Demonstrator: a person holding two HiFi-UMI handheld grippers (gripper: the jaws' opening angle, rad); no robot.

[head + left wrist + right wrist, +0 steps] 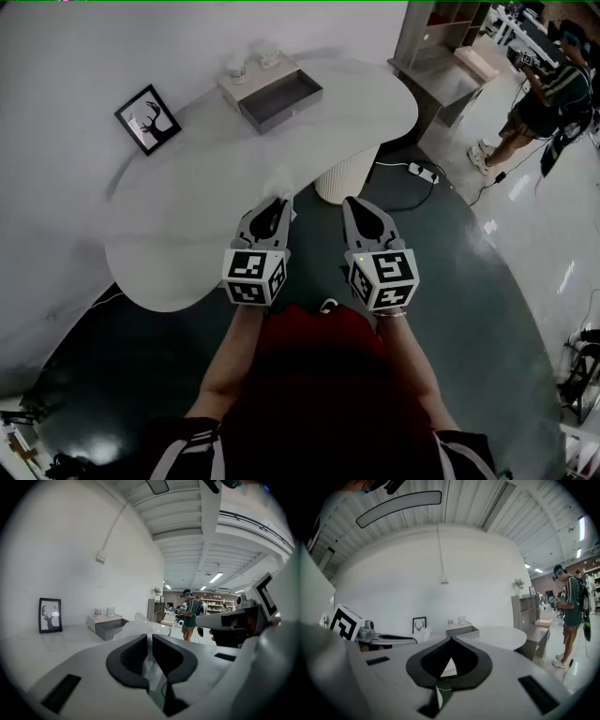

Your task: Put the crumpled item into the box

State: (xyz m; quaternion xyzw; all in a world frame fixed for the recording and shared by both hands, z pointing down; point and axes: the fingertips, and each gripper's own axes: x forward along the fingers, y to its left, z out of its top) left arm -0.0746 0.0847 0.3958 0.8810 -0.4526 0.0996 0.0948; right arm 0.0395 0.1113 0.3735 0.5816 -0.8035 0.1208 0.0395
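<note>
A crumpled piece of clear plastic [140,626] sticks out from between the jaws of my left gripper [150,638], which is shut on it. In the head view the left gripper [279,201] hovers over the near edge of the white table [187,216], with the plastic [283,180] faint at its tip. The open grey box [281,98] stands at the table's far side, well beyond both grippers. My right gripper [352,202] is held beside the left one, just off the table edge. Its tips [451,639] meet and nothing is between them.
A framed deer picture [148,119] leans against the wall at the far left. Two small cups [248,64] sit on a block behind the box. A power strip with cable [422,172] lies on the dark floor. A person [539,89] stands at the far right.
</note>
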